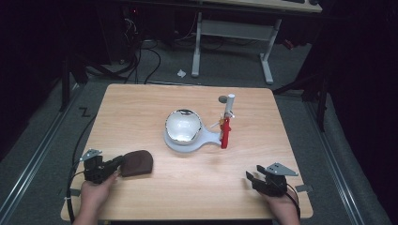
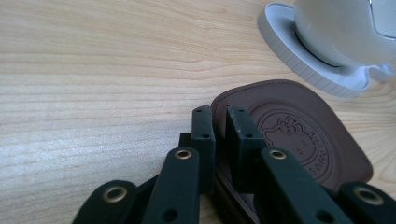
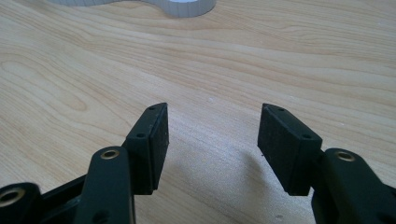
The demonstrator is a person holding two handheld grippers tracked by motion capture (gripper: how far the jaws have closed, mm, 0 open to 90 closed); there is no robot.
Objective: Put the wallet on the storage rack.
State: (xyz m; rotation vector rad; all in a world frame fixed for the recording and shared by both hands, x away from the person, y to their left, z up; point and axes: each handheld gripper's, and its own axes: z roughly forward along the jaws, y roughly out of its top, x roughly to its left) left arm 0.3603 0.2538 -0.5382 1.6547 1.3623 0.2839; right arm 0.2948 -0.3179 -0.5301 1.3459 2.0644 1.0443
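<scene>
Nearest me, my left tool [image 2: 219, 135] is clamped on the near edge of the flat brown leather pad [image 2: 299, 135] with a stamped round emblem, which lies at the near left of the pale wooden surface [image 1: 141, 108]. My right tool [image 3: 212, 140] rests at the near right with its jaws apart over bare wood. Beyond the pad, mid-surface, sits a shiny round bowl [image 1: 183, 124] on a grey plastic base [image 1: 206, 138].
</scene>
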